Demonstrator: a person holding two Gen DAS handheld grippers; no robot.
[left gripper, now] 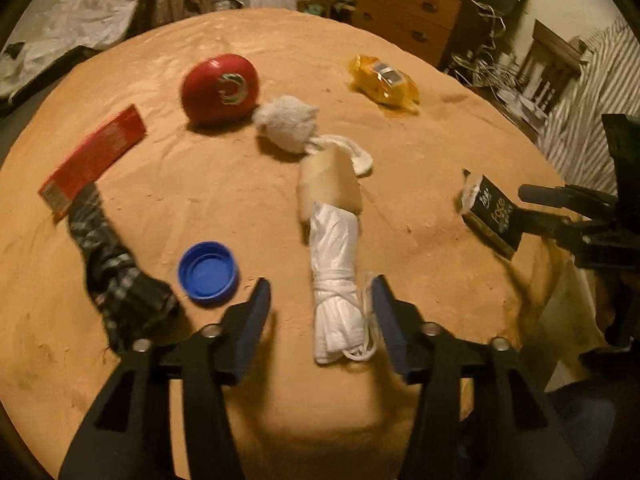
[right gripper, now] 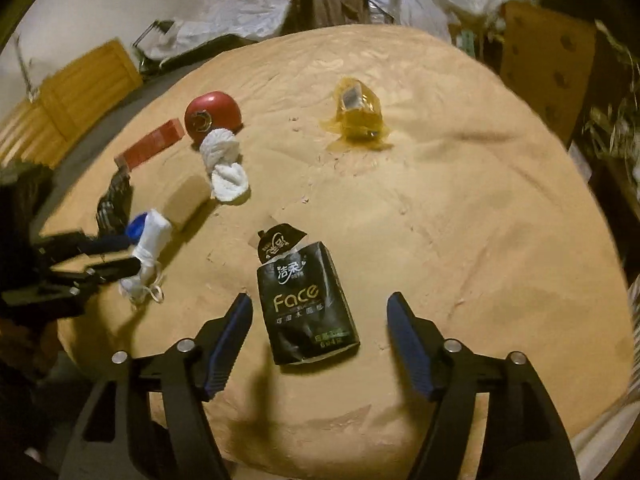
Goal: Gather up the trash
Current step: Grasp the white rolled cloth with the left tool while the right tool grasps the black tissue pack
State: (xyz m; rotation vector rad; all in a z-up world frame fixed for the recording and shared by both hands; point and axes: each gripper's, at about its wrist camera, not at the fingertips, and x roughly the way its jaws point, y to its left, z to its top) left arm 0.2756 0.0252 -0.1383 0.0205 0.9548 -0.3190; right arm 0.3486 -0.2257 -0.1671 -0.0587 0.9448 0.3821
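Clearly torn-open, the black tissue packet (right gripper: pixel 308 308) reads "Face" in gold.

Left gripper (left gripper: pixel 320 300) and right gripper (right gripper: pixel 320 314) (both angled downward), jaws apart.

The red box (left gripper: pixel 94 156) loses its near end under the dark striped sock (left gripper: pixel 116 268), and the cardboard tube (left gripper: pixel 332 184) is half swallowed by the white rolled bag (left gripper: pixel 334 264). From the right wrist, the blue bottle cap (right gripper: pixel 135 227) barely peeks out behind that bag. The black tissue pack (left gripper: pixel 494 216) is partly covered by the right gripper's finger (left gripper: pixel 560 196).
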